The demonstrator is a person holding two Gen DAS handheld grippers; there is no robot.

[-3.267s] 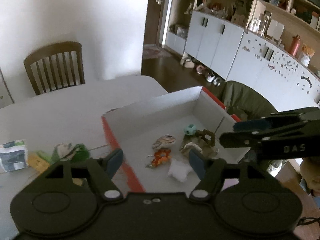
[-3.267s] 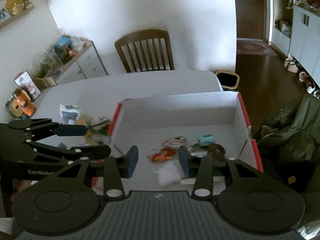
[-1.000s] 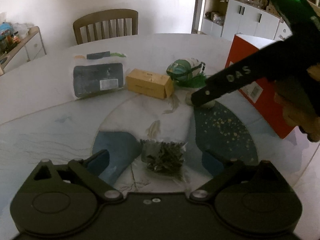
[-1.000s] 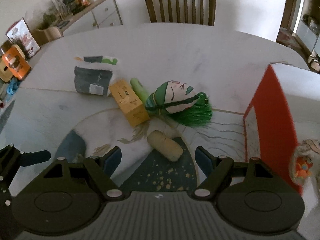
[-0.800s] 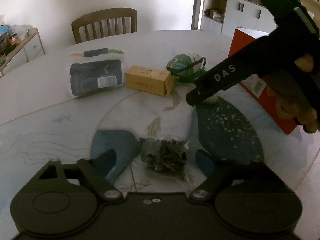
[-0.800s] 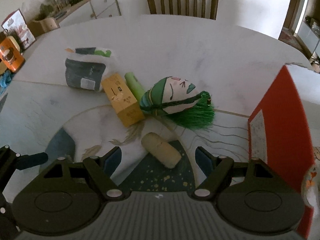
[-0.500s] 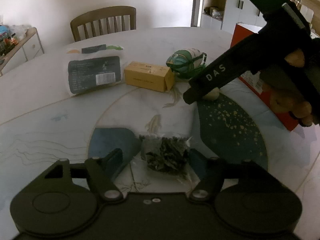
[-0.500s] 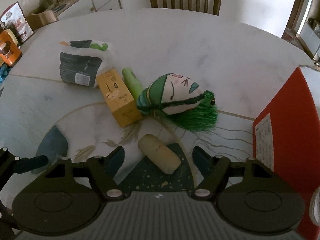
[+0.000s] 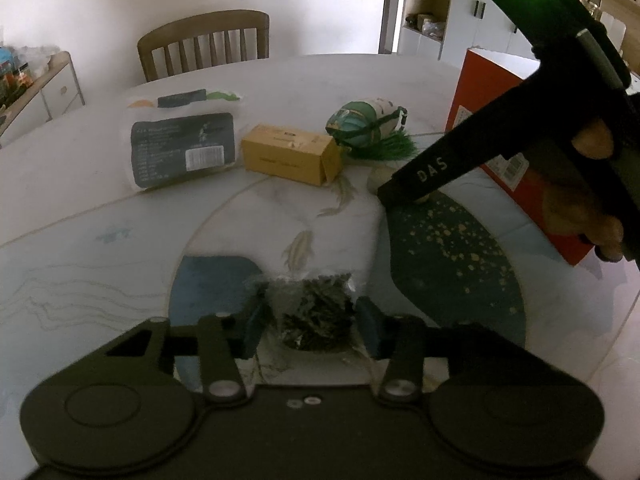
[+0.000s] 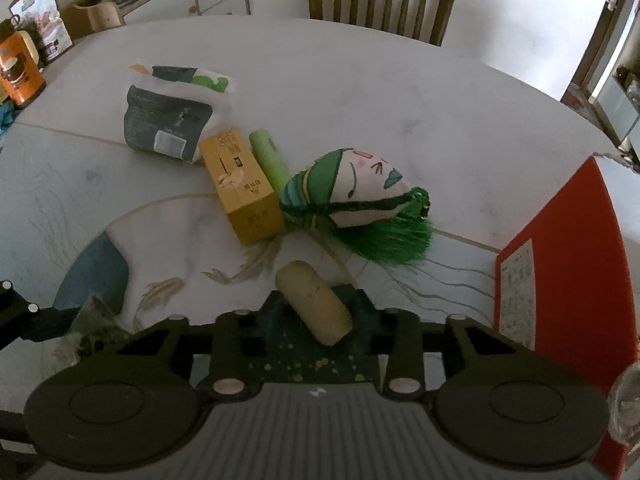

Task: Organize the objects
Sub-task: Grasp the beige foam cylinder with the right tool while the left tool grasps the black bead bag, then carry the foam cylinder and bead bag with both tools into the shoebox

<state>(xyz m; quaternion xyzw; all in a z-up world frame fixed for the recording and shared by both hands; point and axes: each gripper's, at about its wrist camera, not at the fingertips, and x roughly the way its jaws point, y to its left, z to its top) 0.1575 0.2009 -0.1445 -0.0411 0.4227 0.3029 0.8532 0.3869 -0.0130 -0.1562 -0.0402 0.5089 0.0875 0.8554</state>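
Observation:
A clear bag of dried dark leaves [image 9: 316, 320] lies on the marble table [image 9: 80, 184], and my left gripper [image 9: 310, 328] is shut on it, a blue pad against each side. In the right wrist view a beige cylinder [image 10: 316, 304] lies slantwise on the table's dark green inlay. My right gripper [image 10: 320, 316] is shut on the cylinder, with its fingers against both sides. In the left wrist view the right gripper's black finger [image 9: 432, 168] reaches down over that cylinder [image 9: 380, 174], held by a person's hand [image 9: 588, 224].
A yellow carton [image 10: 240, 184], a light green tube [image 10: 268, 156], a face-painted pouch with a green tassel [image 10: 352, 188] and a grey-white packet [image 10: 164, 124] lie just beyond. The red box [image 10: 560, 248] stands at the right. A wooden chair [image 10: 380, 0] is behind the table.
Both grippers left the box and dropped to the table. Over the last second the left fingers closed on the leaf bag and the right fingers closed on the beige cylinder.

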